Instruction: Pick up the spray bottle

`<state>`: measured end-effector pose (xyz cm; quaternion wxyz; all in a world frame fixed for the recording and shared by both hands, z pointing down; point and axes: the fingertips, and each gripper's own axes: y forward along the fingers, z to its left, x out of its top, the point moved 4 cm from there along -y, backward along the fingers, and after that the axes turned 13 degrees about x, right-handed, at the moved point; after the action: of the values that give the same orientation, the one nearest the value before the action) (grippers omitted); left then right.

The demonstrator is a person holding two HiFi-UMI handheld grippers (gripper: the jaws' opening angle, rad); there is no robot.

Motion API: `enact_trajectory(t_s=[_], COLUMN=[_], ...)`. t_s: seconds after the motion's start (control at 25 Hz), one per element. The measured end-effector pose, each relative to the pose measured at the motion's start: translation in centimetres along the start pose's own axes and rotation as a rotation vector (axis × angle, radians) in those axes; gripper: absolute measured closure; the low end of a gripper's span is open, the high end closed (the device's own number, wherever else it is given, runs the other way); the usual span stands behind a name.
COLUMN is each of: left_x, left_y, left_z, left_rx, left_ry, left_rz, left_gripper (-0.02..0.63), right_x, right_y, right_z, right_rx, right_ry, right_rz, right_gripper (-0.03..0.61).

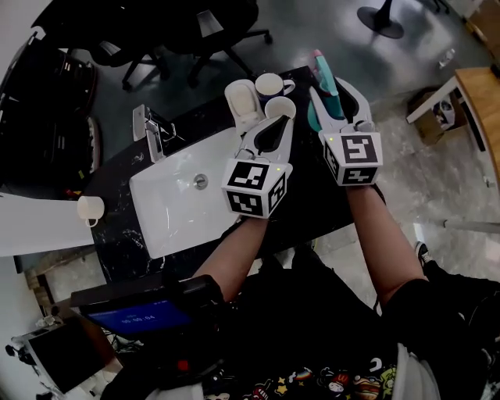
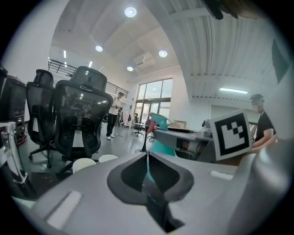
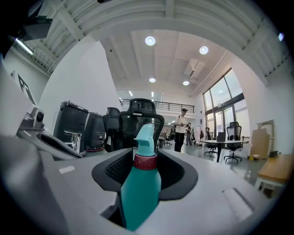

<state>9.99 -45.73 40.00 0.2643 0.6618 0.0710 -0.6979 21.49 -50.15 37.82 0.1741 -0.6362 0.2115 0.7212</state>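
Note:
The teal spray bottle (image 1: 323, 75) with a red collar and pale nozzle is held above the back right corner of the black counter (image 1: 117, 176). My right gripper (image 1: 334, 98) is shut on it. In the right gripper view the bottle (image 3: 140, 188) stands upright between the jaws, nozzle pointing away. My left gripper (image 1: 271, 126) hovers just left of it, over the counter by the cups, shut with nothing in it. The left gripper view shows its jaws (image 2: 147, 158) meeting in a thin line, with the bottle's top (image 2: 161, 125) ahead to the right.
A white sink (image 1: 176, 195) with a faucet (image 1: 152, 129) is set in the counter. Two cups (image 1: 269, 84) (image 1: 280, 108) and a white container (image 1: 241, 100) stand behind the left gripper. A mug (image 1: 90, 209) sits far left. Office chairs (image 1: 203, 23) stand beyond.

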Motion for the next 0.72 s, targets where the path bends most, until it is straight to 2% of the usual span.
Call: enact_trajectory(t_s=[0.32,0.72], left_x=[1.1,0.6], left_y=[-5.2,-11.7], left_z=[-0.8,-0.2], left_rx=[-0.081,-0.134], left_ry=[0.018,0.050], left_rz=[-0.043,-0.072], left_gripper=[0.609,0.609], right_x=[3.9,4.6], right_y=[-7.1,-13.2], right_z=[5.5,13.9], right_rx=[-0.065,-0.114], right_ry=[-0.005,0.020], right_rz=[-0.059,-0.075], right_gripper=[0.390,0.393])
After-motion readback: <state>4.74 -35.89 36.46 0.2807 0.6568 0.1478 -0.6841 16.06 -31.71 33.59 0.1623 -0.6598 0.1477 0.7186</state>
